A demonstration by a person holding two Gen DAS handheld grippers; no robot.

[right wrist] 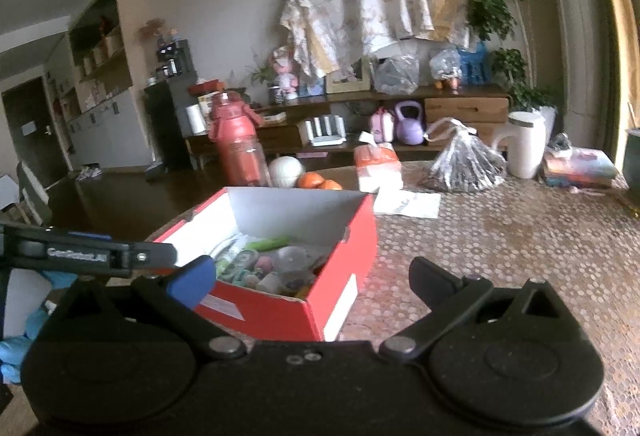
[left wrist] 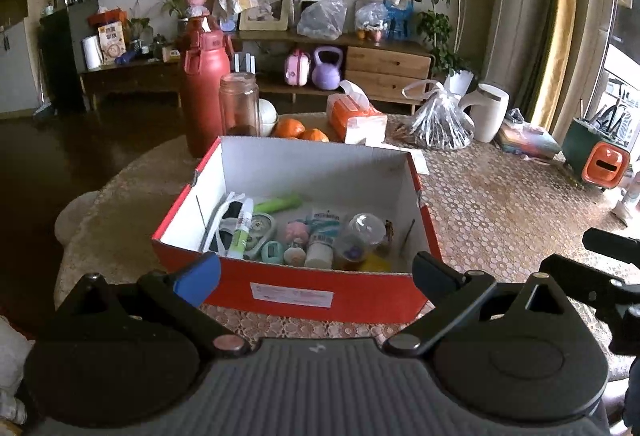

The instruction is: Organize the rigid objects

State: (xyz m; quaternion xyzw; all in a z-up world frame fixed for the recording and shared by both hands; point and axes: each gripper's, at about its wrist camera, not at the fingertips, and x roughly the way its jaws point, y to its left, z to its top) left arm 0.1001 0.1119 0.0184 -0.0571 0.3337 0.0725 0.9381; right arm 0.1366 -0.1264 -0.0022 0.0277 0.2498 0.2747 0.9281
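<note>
A red open cardboard box (left wrist: 296, 288) stands on the patterned table. It holds several small items: a green tube (left wrist: 280, 203), a white and green pen (left wrist: 243, 232), a clear plastic capsule (left wrist: 360, 234), a white bottle (left wrist: 320, 250) and small round toys. My left gripper (left wrist: 316, 276) is open and empty, just in front of the box's near wall. The box also shows in the right wrist view (right wrist: 320, 276). My right gripper (right wrist: 312, 280) is open and empty, at the box's right front corner. The left gripper's body (right wrist: 80, 252) shows at the left of that view.
Behind the box stand a red flask (left wrist: 202, 88), a clear jar (left wrist: 239, 104), a white ball (right wrist: 286, 172), oranges (left wrist: 298, 130), a tissue pack (left wrist: 354, 116), a tied plastic bag (left wrist: 440, 120) and a white mug (left wrist: 490, 112). Books (right wrist: 576, 166) lie at the right. A paper sheet (right wrist: 408, 204) lies flat.
</note>
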